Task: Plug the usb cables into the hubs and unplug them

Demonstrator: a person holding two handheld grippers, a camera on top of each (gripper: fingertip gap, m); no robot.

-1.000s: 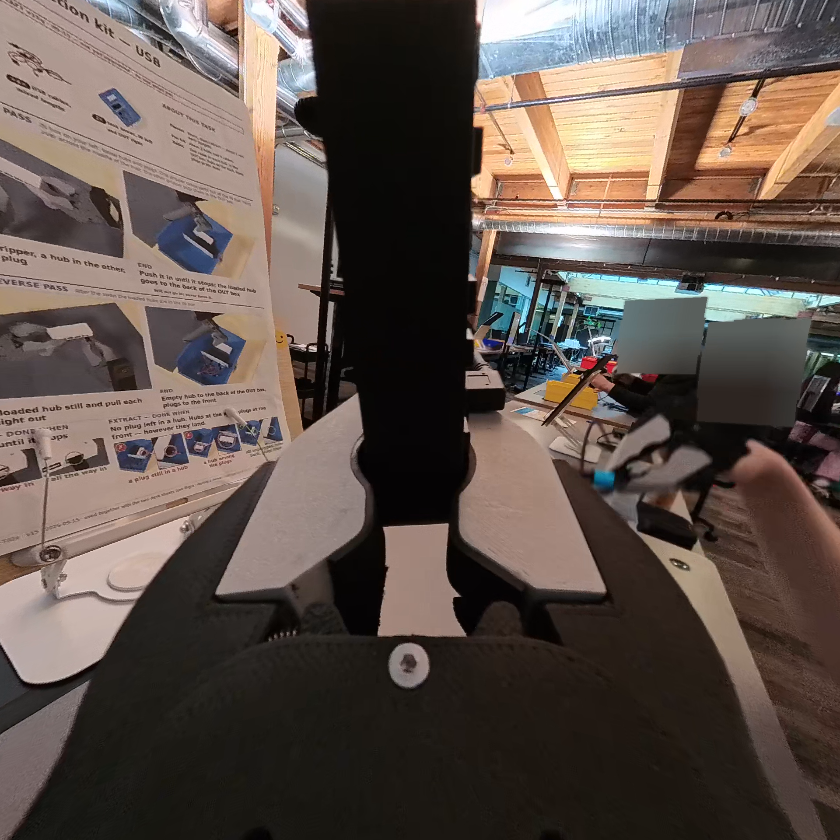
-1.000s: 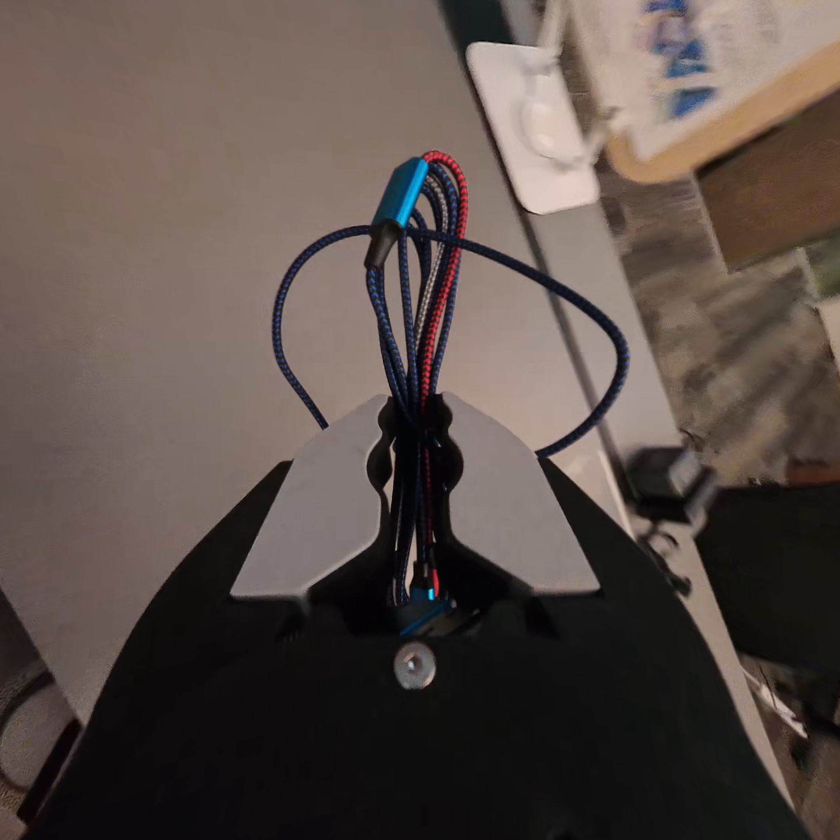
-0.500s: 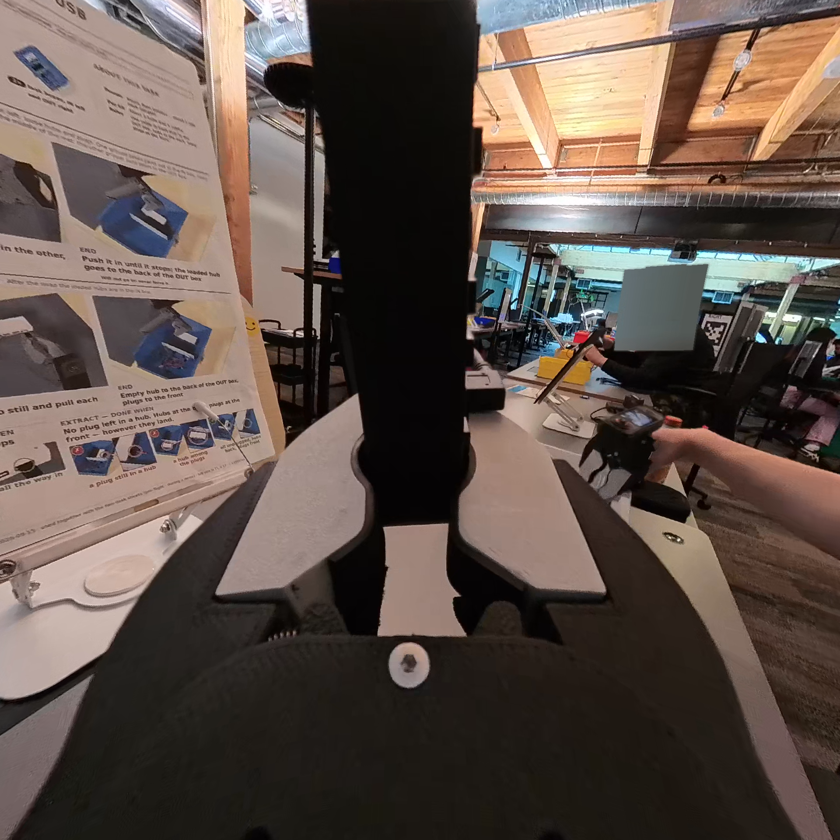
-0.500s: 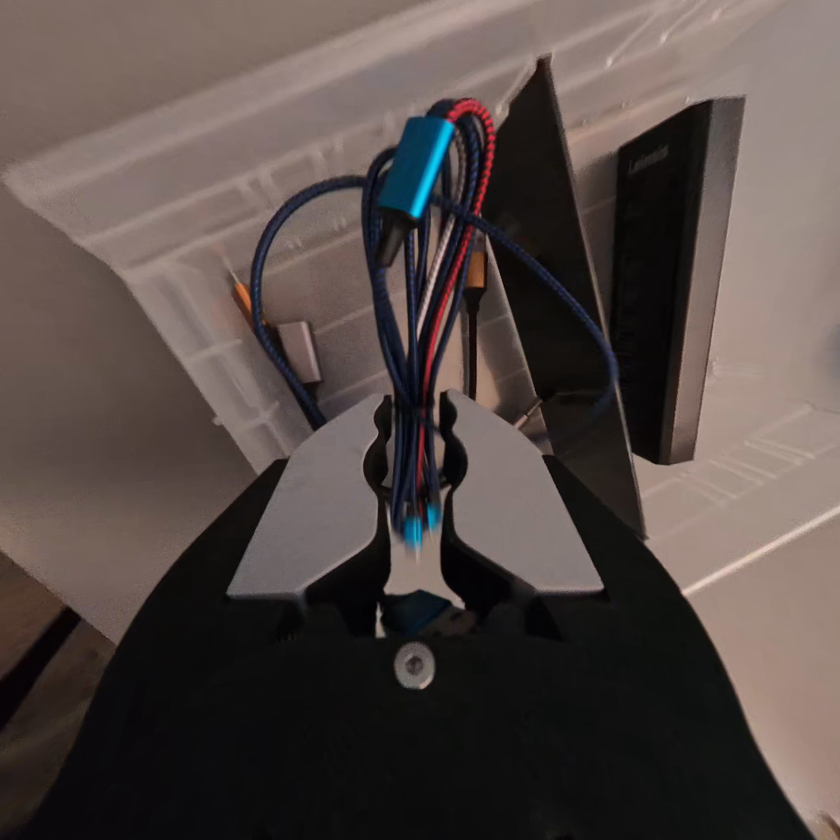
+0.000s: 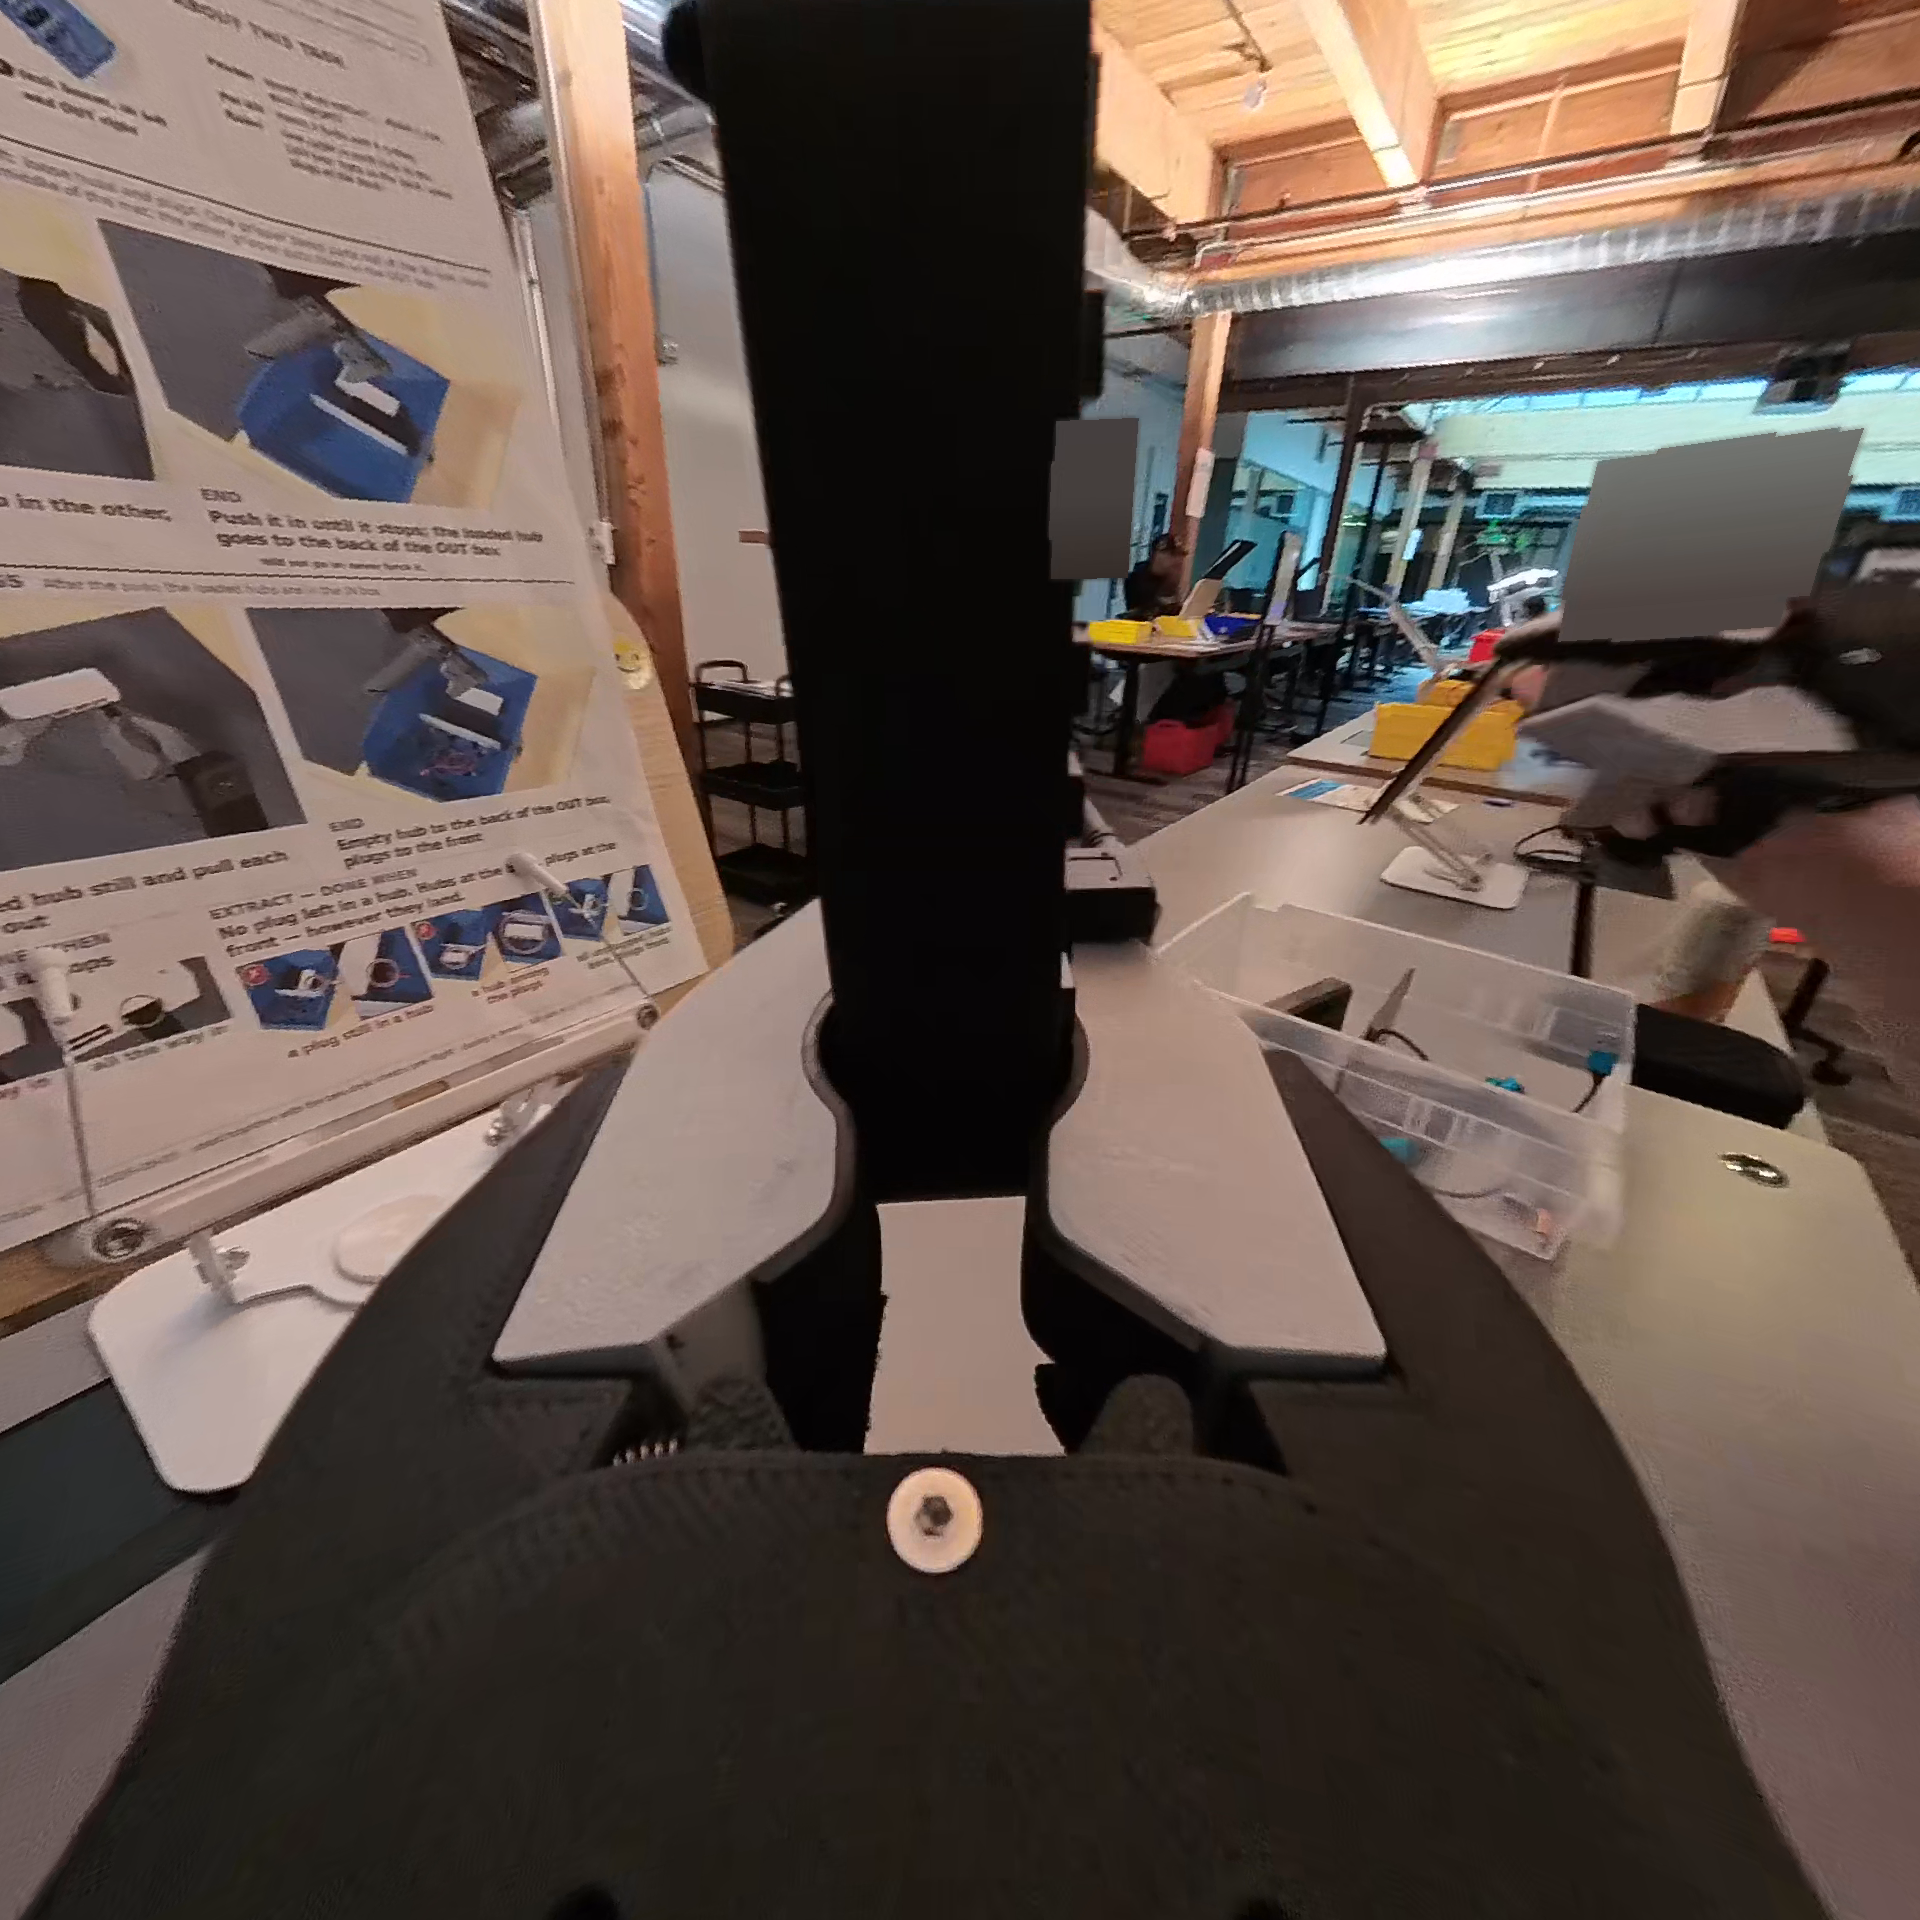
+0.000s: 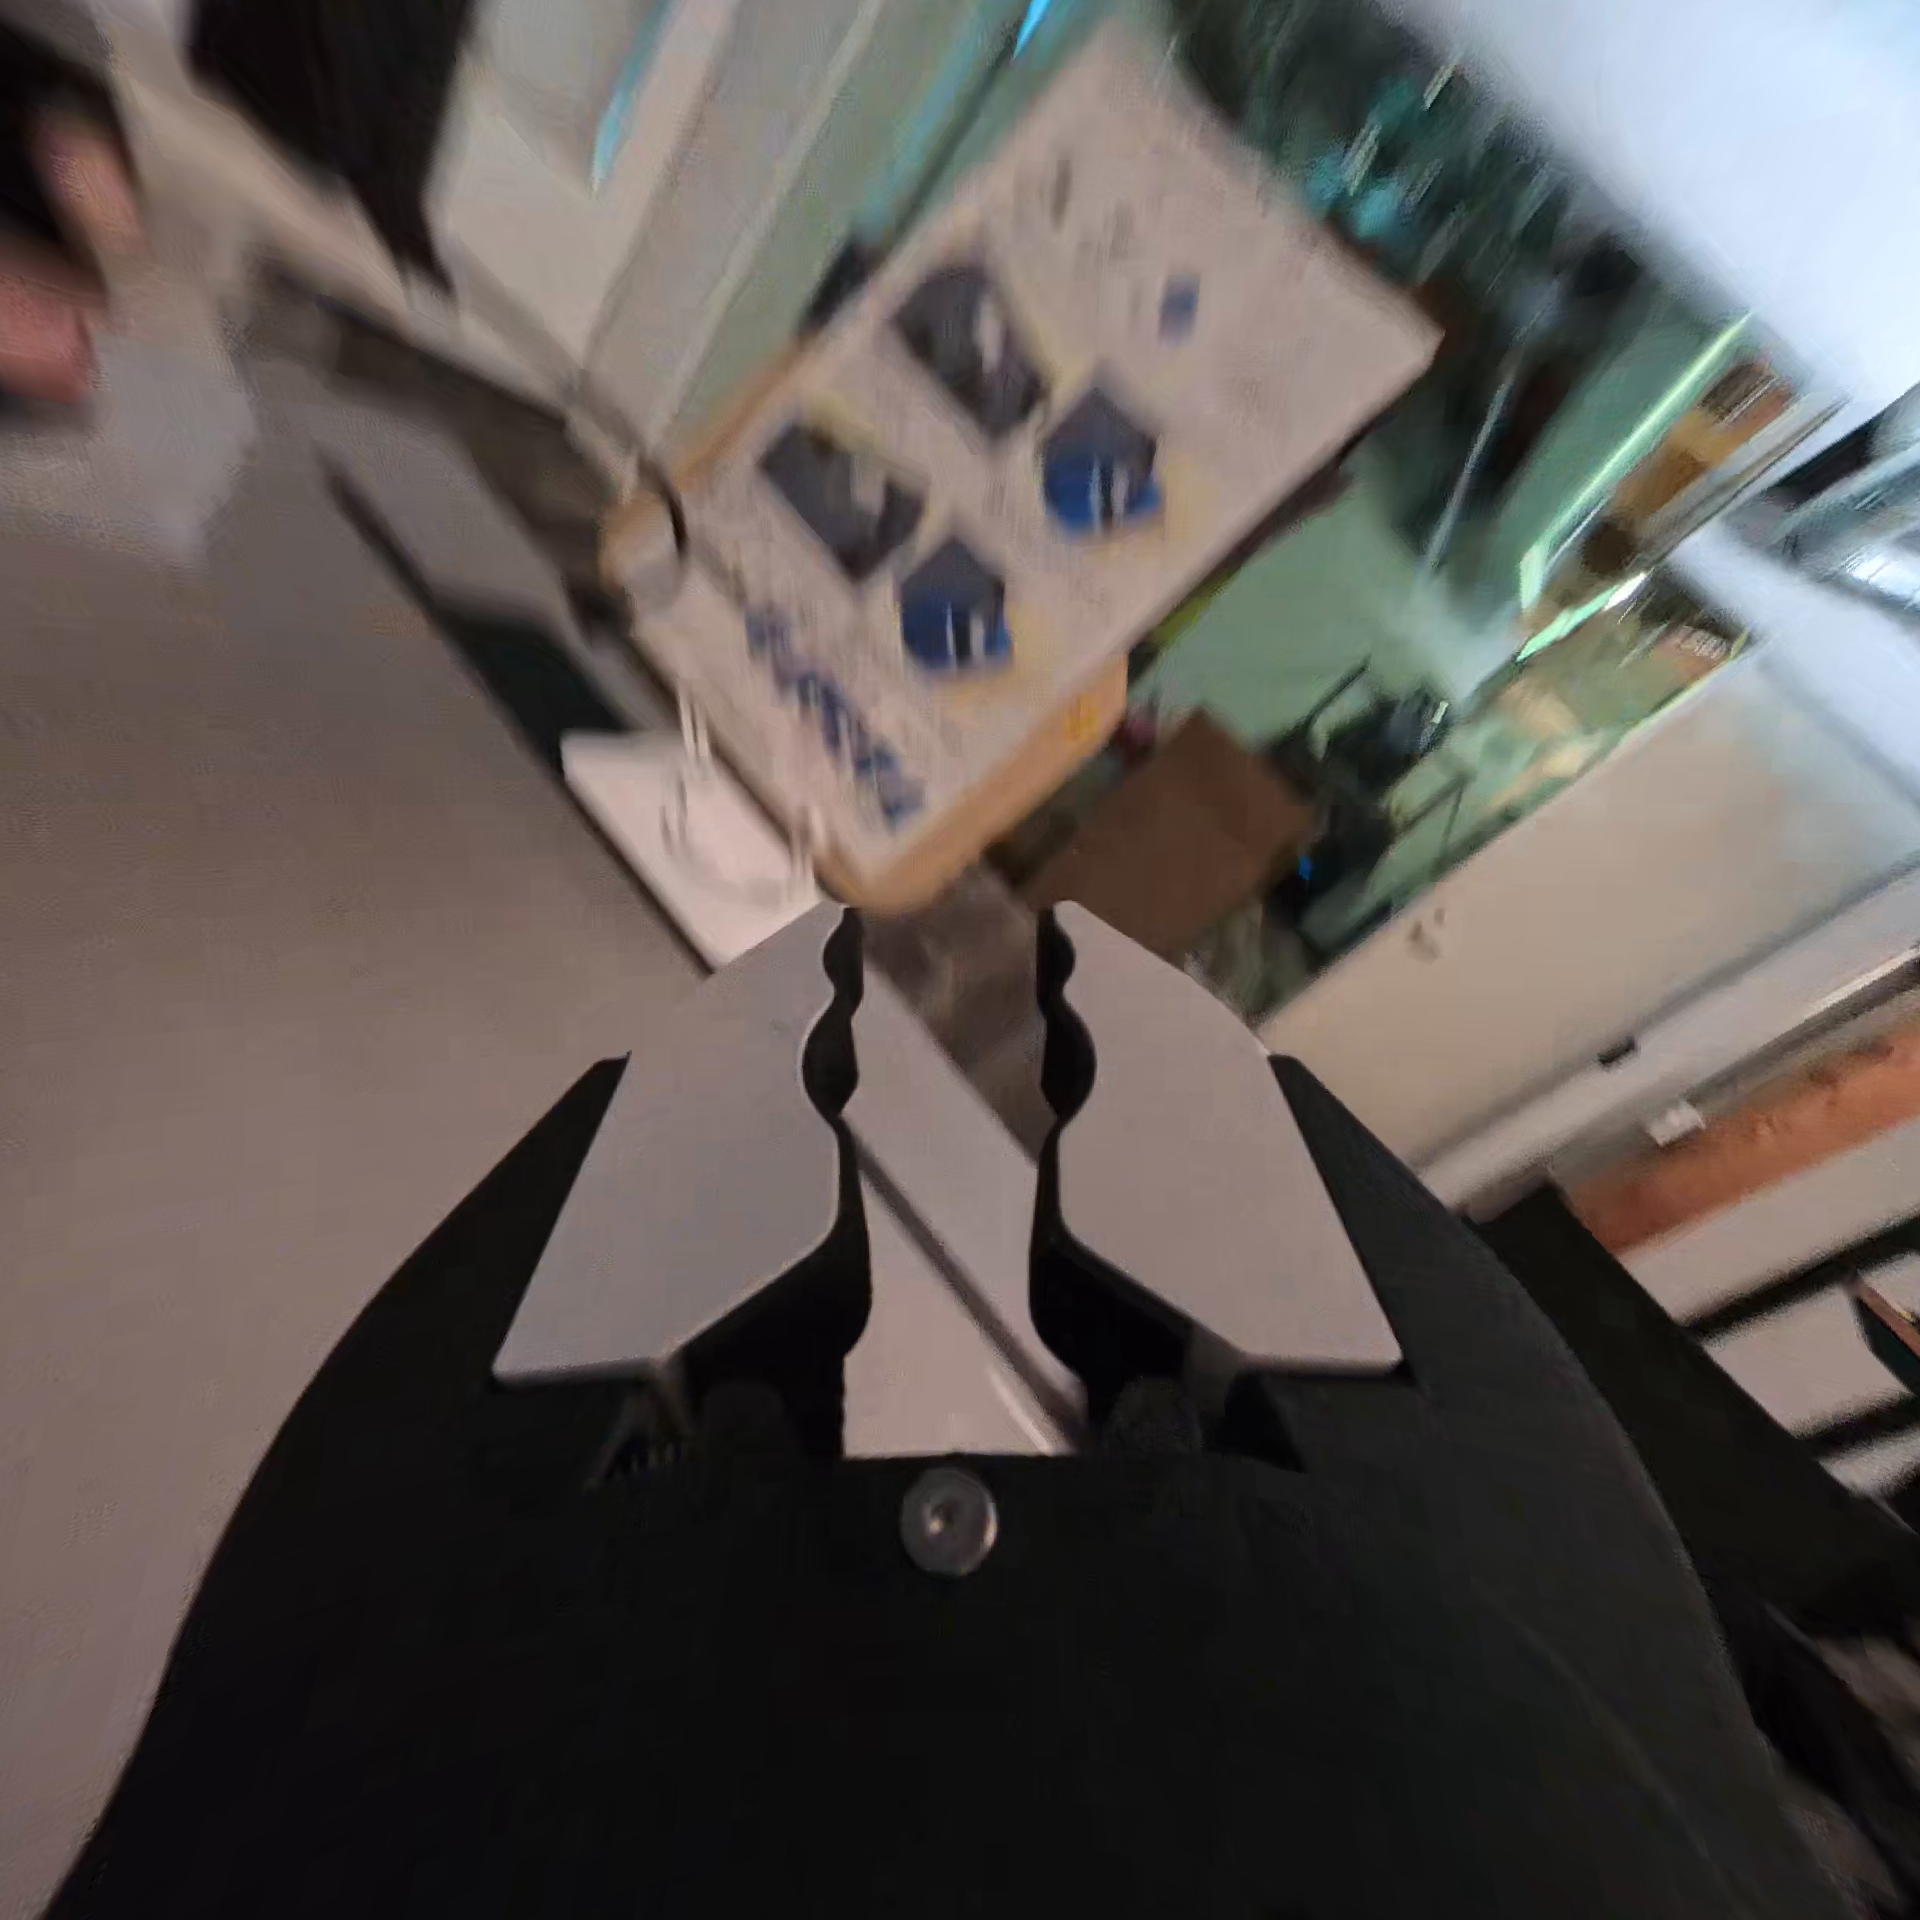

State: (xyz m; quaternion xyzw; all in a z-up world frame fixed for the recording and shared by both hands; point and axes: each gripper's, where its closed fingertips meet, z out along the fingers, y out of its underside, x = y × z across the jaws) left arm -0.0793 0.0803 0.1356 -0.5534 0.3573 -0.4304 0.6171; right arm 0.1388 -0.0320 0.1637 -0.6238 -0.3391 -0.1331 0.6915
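The left gripper (image 5: 945, 997) clamps an upright black hub (image 5: 904, 520), while the right gripper's (image 6: 951, 935) fingers stand apart, holding nothing.

Surface: a light grey table (image 5: 1714, 1382), matte, seen from low in the left wrist view.
Left side: a white flat base plate (image 5: 223, 1340) lies on the table and carries the instruction board (image 5: 291, 582).
Right side: a clear plastic bin (image 5: 1444, 1049) stands on the table.
Far part: a second small white stand base (image 5: 1455, 883) rests on the next table.
Right wrist view: the same table (image 6: 260, 935), strongly blurred.
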